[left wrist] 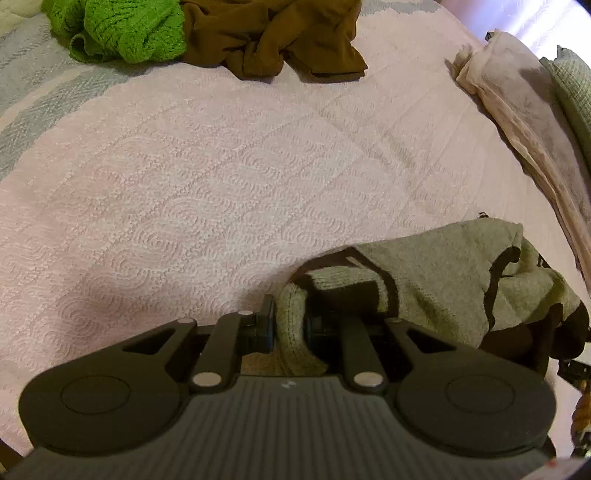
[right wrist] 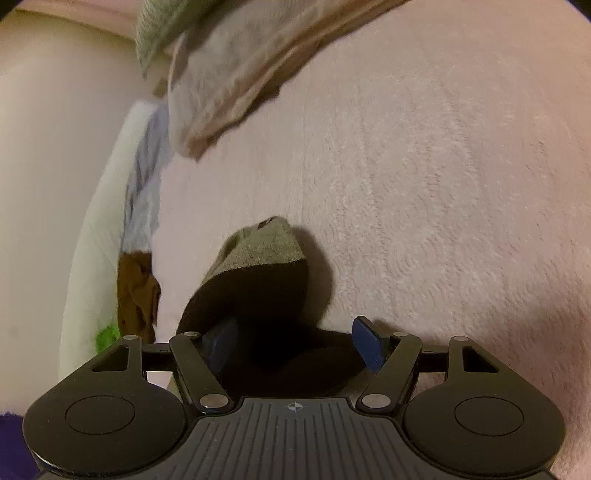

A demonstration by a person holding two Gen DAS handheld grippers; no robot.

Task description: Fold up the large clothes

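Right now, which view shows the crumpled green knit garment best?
Left wrist view. The crumpled green knit garment lies in plain sight at the top left on the pink textured bedspread, beside a brown garment. The right wrist view shows only a small blurred green patch at the left edge.

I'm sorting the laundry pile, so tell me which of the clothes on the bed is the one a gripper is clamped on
The grey knit garment with dark brown trim, pinched by the left gripper. The green knit and brown garment lie untouched far across the bedspread.
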